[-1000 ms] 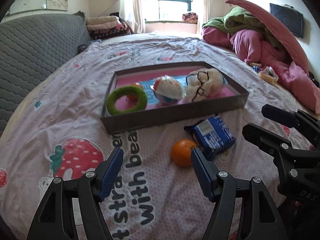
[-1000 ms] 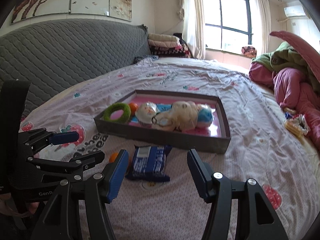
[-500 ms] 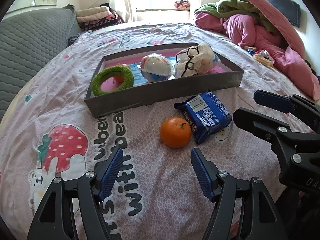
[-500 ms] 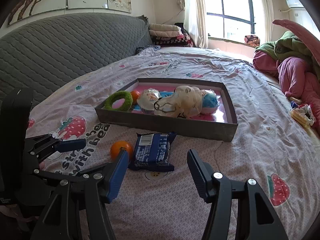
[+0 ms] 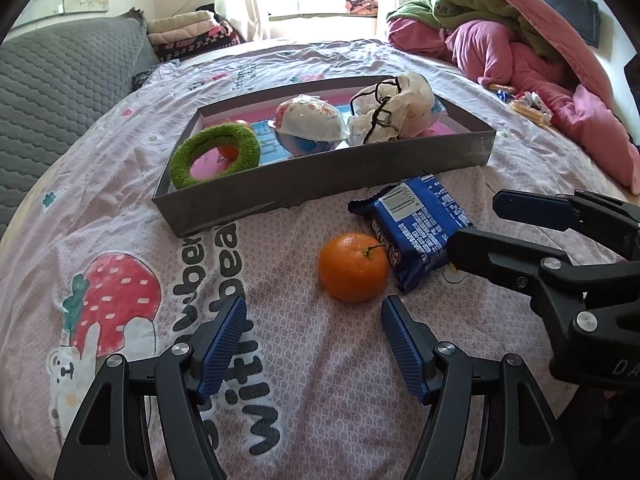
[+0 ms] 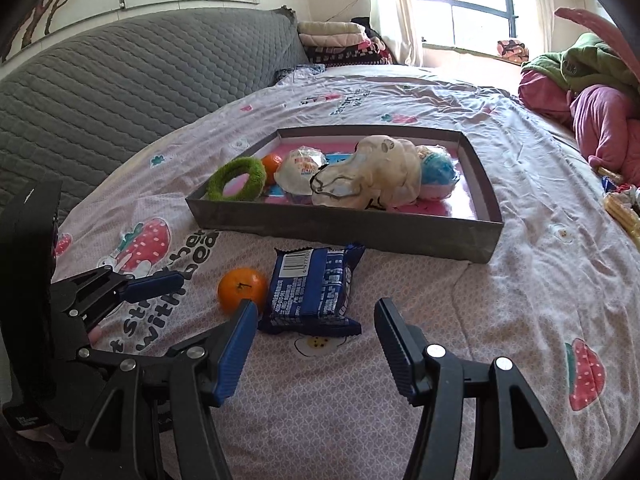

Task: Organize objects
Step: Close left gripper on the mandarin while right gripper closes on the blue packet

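An orange (image 5: pixel 353 267) (image 6: pixel 242 288) and a blue snack packet (image 5: pixel 414 237) (image 6: pixel 312 290) lie side by side on the bedsheet, in front of a grey tray (image 5: pixel 320 184) (image 6: pixel 340 226). The tray holds a green ring (image 5: pixel 215 157) (image 6: pixel 237 179), a small orange (image 6: pixel 273 163), wrapped balls and a white bag (image 5: pixel 394 109) (image 6: pixel 376 172). My left gripper (image 5: pixel 314 312) hovers open just short of the orange. My right gripper (image 6: pixel 314 316) is open, its fingers either side of the packet's near end, nothing held. Each gripper shows in the other's view.
The bed carries a pink strawberry-print sheet (image 5: pixel 120 292). A grey quilted headboard (image 6: pixel 120 92) stands at the left. Piled pink and green bedding (image 5: pixel 520 48) and small wrappers (image 6: pixel 620 208) lie at the right. Folded blankets (image 6: pixel 336 40) sit by the window.
Both grippers have come down and forward toward the orange and the packet, which now look larger and nearer. The jaws have kept the same width.
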A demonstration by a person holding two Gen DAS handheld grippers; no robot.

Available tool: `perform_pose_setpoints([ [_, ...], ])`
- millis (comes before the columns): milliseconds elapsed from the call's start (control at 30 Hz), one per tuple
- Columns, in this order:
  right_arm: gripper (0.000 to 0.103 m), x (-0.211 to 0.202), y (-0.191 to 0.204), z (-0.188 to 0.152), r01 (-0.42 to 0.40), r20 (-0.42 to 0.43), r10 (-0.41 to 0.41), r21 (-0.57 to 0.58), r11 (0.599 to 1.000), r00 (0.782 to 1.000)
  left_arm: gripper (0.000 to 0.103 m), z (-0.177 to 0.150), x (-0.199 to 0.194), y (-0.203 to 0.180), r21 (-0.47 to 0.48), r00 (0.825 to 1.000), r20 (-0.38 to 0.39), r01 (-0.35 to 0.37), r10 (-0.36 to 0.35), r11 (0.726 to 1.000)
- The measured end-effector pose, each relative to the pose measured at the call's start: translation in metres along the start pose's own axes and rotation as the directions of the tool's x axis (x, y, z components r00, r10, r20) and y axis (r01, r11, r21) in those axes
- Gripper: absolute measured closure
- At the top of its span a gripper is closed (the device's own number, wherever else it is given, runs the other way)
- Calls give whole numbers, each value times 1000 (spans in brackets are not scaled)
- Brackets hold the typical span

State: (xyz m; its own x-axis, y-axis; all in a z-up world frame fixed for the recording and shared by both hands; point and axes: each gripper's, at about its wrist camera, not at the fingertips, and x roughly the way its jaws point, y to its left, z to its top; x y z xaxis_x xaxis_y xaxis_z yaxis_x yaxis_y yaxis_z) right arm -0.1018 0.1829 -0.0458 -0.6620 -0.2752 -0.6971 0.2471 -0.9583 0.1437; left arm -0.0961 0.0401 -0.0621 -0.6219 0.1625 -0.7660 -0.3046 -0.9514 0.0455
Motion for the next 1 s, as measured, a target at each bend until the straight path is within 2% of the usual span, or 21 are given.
perform_pose_setpoints([
  [267, 43, 19, -1, 11, -13, -51, 14, 14, 1000, 999, 31, 9, 9, -2, 4, 1000, 14, 13, -13, 1000],
  [533, 43, 37, -13, 14, -74, -135, 87, 101, 992, 987, 30, 18, 20, -8, 43, 999, 34, -27, 25, 999],
  [700, 43, 45, -20, 16, -88, -168, 110, 137, 987, 980, 30, 23, 31, -2, 17, 999, 20, -25, 25, 1000],
  [900, 43, 54, -10, 22, -50, -189, 67, 95, 994, 980, 32, 23, 33, 7, -15, 1000, 16, -18, 18, 1000],
  [1000, 42, 60, -2, 25, -8, -205, 18, 52, 999, 979, 43, 24, 34, 10, -23, 1000, 17, -15, 16, 1000],
])
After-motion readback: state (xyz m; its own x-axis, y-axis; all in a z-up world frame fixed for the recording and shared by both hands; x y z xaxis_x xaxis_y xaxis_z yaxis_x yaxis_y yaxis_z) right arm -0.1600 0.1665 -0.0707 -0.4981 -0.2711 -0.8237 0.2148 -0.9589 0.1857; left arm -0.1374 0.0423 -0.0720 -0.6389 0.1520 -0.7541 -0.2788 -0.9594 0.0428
